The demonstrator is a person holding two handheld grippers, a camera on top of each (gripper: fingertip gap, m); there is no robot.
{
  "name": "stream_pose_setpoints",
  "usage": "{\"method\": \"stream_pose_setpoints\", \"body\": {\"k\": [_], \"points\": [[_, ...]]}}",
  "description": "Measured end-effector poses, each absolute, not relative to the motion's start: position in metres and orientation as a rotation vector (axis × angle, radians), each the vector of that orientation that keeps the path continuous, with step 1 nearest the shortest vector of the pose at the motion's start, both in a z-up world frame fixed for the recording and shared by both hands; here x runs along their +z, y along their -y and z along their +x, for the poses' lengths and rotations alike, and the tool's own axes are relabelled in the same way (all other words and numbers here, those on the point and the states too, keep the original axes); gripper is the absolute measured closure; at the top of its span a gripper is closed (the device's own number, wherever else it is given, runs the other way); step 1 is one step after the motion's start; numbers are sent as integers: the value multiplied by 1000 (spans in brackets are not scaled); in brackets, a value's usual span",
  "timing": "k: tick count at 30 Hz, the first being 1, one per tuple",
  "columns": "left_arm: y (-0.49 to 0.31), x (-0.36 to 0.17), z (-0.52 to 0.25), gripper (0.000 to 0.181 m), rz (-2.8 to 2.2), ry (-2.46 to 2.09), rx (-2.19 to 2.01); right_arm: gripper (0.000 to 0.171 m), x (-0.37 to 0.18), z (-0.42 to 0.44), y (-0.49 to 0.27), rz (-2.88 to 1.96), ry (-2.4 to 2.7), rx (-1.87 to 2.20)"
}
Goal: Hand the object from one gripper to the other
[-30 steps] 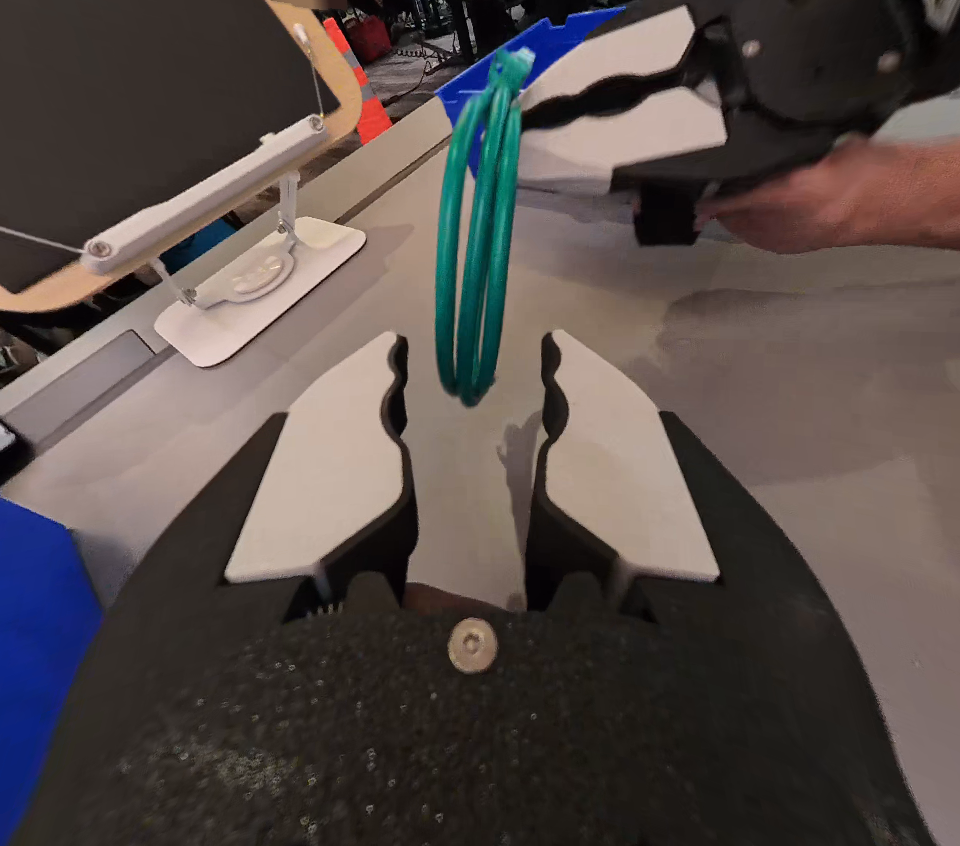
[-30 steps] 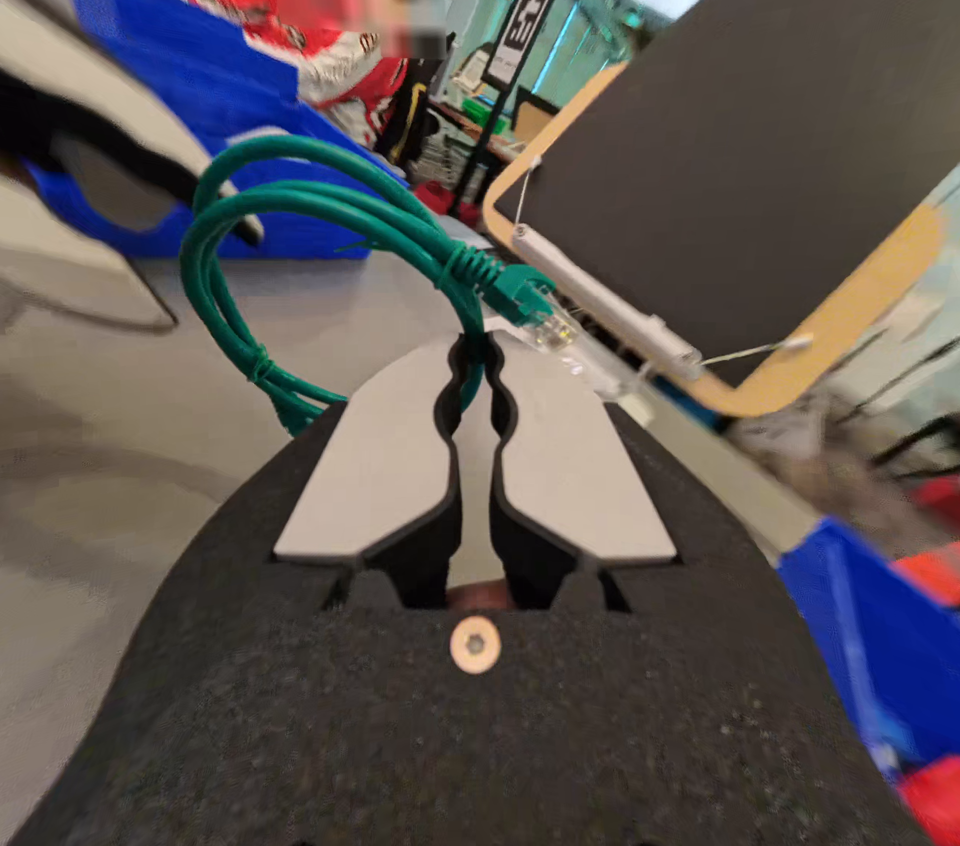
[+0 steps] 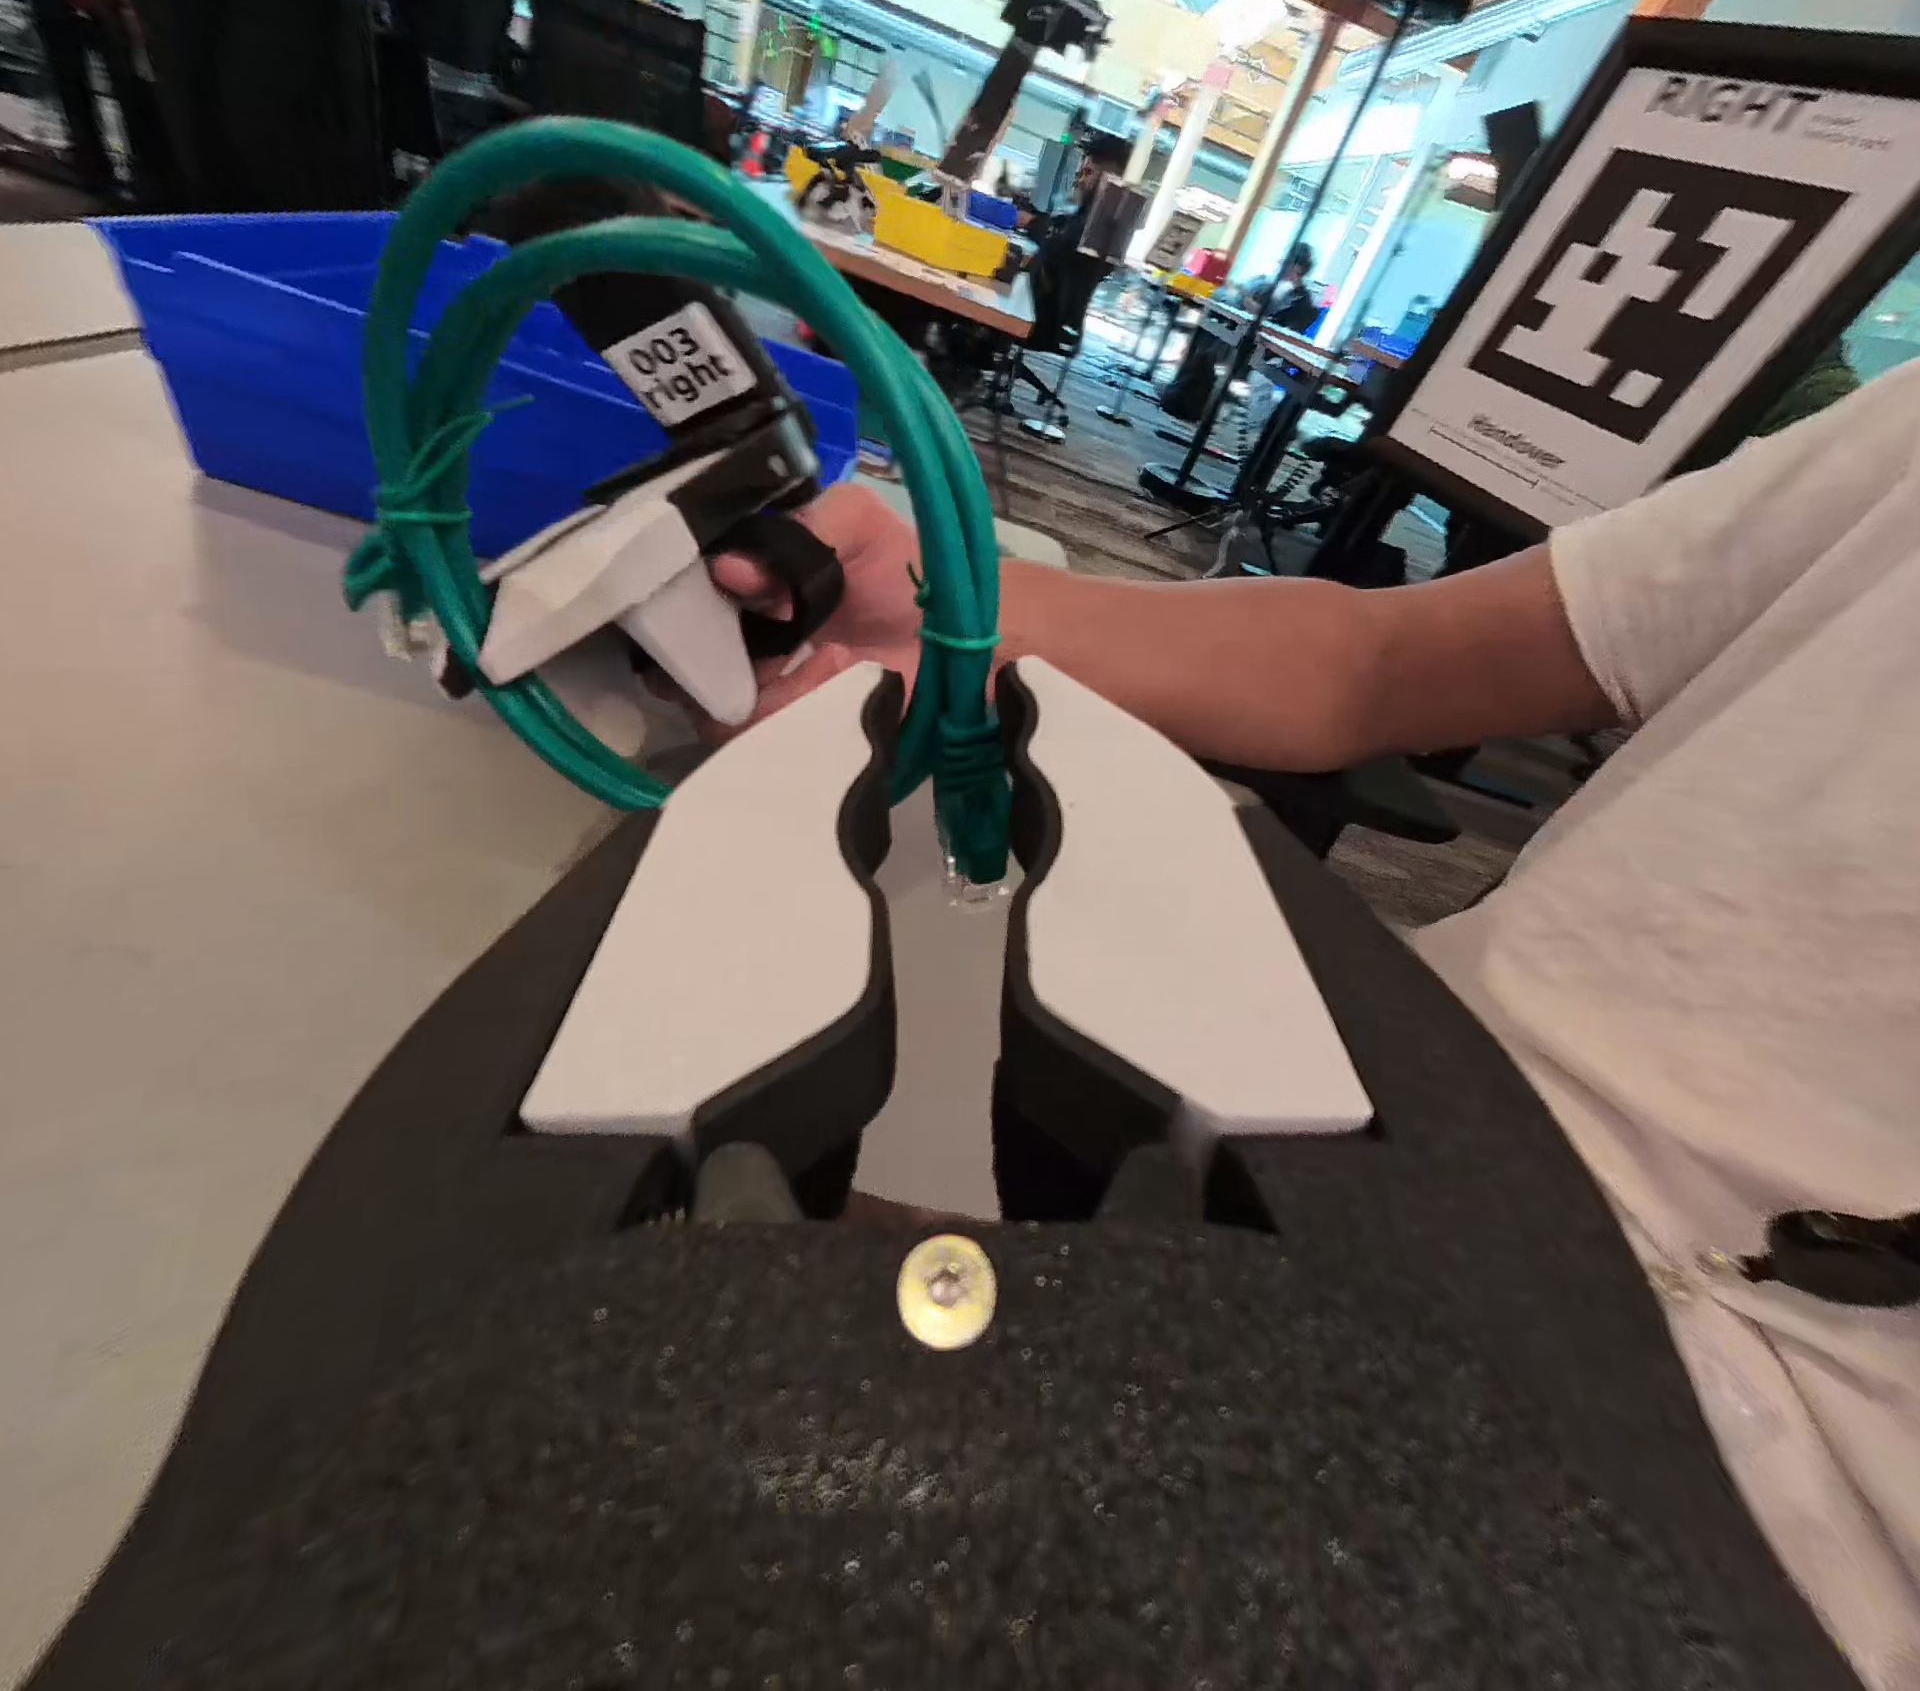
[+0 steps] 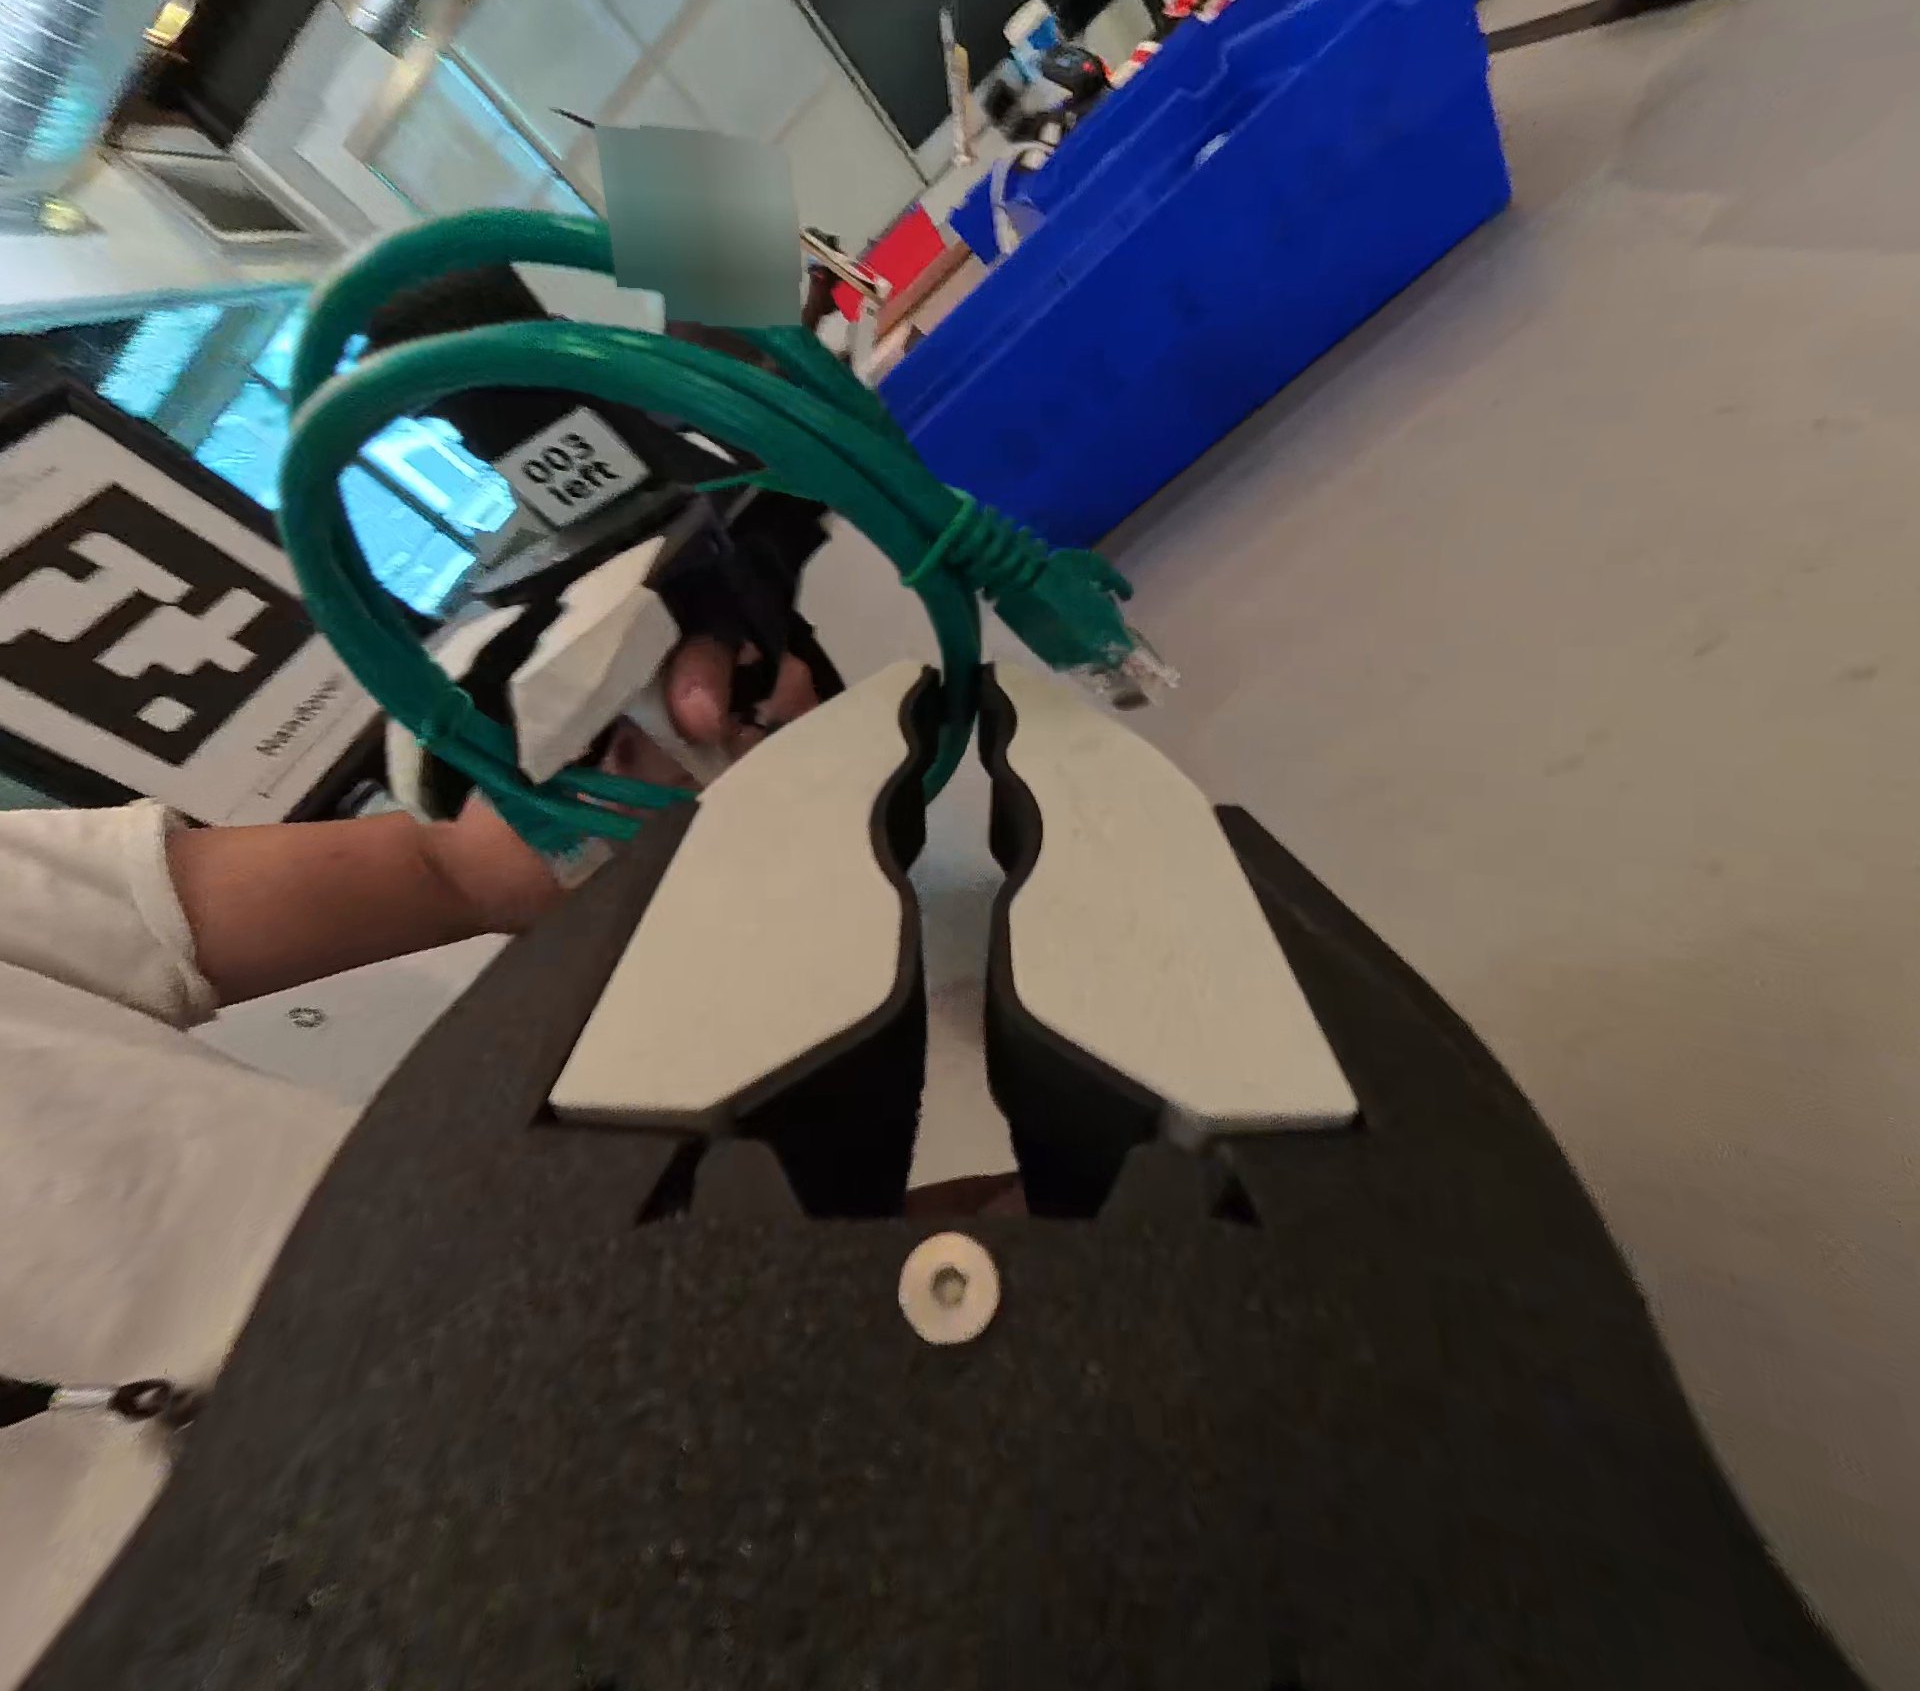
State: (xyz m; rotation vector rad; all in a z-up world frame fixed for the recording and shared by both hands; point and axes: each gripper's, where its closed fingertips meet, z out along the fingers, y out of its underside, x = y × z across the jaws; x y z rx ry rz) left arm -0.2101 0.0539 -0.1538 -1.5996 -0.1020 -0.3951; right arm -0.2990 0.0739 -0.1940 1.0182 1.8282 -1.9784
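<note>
The green cable has a smooth rubbery jacket (clear glossy plastic plug), beside a glossy blue plastic bin.

surface: light grey table, matte, seam line near its far edge
on it: blue plastic bin, open-topped, toward the far side
bin contents: white and red odds and ends, too blurred to name
bin contact: base flat on the tabletop
rest of top: plain grey

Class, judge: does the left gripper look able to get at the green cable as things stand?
Likely yes: the green cable sits between the left gripper fingers beside one plug, nothing blocking; the right gripper grips the loop elsewhere.
</note>
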Motion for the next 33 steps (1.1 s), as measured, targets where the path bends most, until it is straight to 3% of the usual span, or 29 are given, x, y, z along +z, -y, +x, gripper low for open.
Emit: {"method": "stream_pose_setpoints", "body": {"k": [3, 7, 14, 20, 23, 28, 33], "points": [[-52, -153, -221, 165, -1576, 152, -376, 162, -203, -304, -72, 1070, -1898, -1989], [-40, -143, -243, 166, -1503, 262, -375, 138, -203, -307, -68, 1058, -2058, -2087], [-23, -140, -288, 167, -1402, 561, -396, 128, -212, -298, -49, 774, -2669, -2211], [-20, -125, -297, 169, -1292, 654, -164, 120, -186, -287, -21, 693, -2840, -2521], [-30, -116, -284, 169, -1197, 667, -229, 128, -171, -284, -15, 739, -2933, -2688], [-45, -114, -267, 169, -1167, 678, -307, 166, -158, -291, -25, 902, -3207, -2817], [-45, -116, -268, 169, -1198, 680, -242, 171, -161, -297, -29, 929, -3263, -2710]]}}
